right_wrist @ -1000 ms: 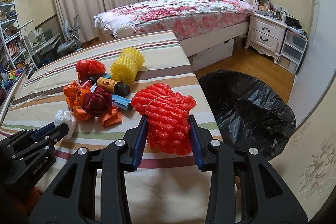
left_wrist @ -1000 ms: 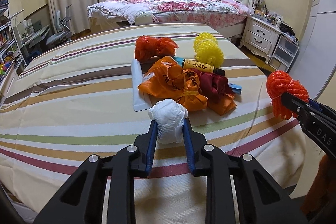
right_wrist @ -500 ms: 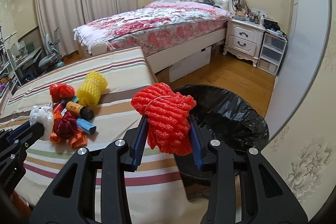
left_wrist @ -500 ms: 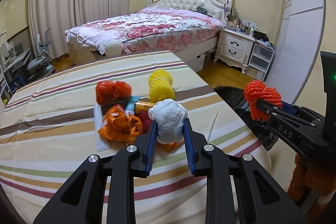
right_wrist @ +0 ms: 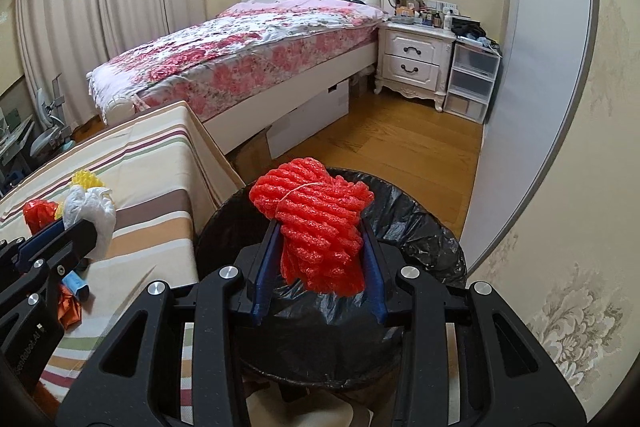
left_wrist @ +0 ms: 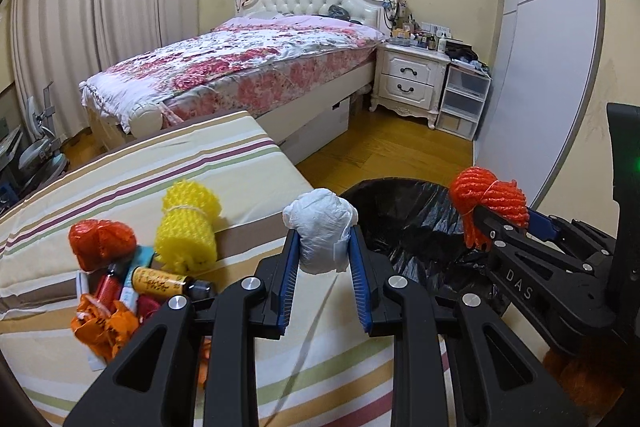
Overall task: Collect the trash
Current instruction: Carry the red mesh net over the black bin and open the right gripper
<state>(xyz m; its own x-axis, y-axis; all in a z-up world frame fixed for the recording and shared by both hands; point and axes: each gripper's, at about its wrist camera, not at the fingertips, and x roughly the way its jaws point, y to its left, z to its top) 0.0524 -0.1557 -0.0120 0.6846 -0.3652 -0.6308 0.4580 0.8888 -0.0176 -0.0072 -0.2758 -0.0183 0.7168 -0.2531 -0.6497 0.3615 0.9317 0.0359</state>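
Note:
My left gripper (left_wrist: 322, 259) is shut on a crumpled white plastic bag (left_wrist: 320, 227), held above the striped table's right edge (left_wrist: 256, 195), next to the bin. My right gripper (right_wrist: 320, 251) is shut on a bundle of red foam netting (right_wrist: 316, 227) and hangs over the open bin lined with a black bag (right_wrist: 420, 239). From the left wrist view the red netting (left_wrist: 486, 201) shows at the right above the black bin (left_wrist: 400, 215). In the right wrist view the white bag (right_wrist: 90, 215) appears at the left.
More trash lies on the striped table: a yellow foam net (left_wrist: 188, 227), a red bag (left_wrist: 100, 241), a yellow-labelled bottle (left_wrist: 160, 281) and orange bags (left_wrist: 102, 327). Beyond are a floral bed (right_wrist: 248, 55), a white nightstand (right_wrist: 416, 63) and a wooden floor (right_wrist: 400, 143).
Both grippers have swung to the right, off the table toward the bin, each still gripping its item. The red netting now hangs over the bin's opening; the white bag nears the table's right edge.

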